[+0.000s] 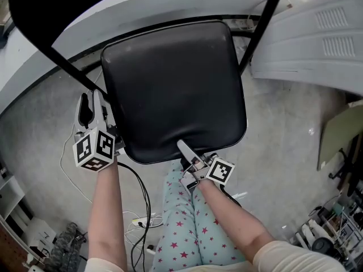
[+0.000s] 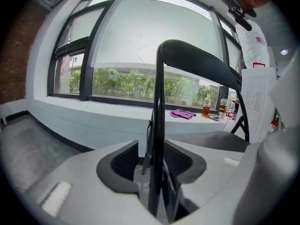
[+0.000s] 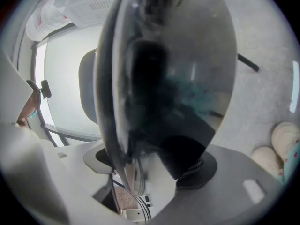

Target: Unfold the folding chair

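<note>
The pads point(image 2: 123, 161) of the left gripper point(image 1: 93, 103) are standing slightly apart around the black frame tube point(image 2: 159, 125) of the folding chair point(image 1: 170, 50). The tube is lying against one pad, with a thin gap showing at the other, so they are not clamping it. The right gripper point(image 1: 187, 153) is holding its jaws wide, with the front edge of the padded seat point(image 1: 181, 106) sitting between them. One finger is lying on top of the seat, and the pads are not pressing on it. The seat is lying nearly flat, and the backrest point(image 1: 51, 10) is rising at the chair's far side. The chair is standing on the grey floor point(image 1: 283, 152), near the floor's far edge under the curved white ledge point(image 1: 170, 4). The person's star-print trousers point(image 1: 181, 231) are showing just below the seat, and cables point(image 1: 142, 208) are trailing across the floor beside them.
</note>
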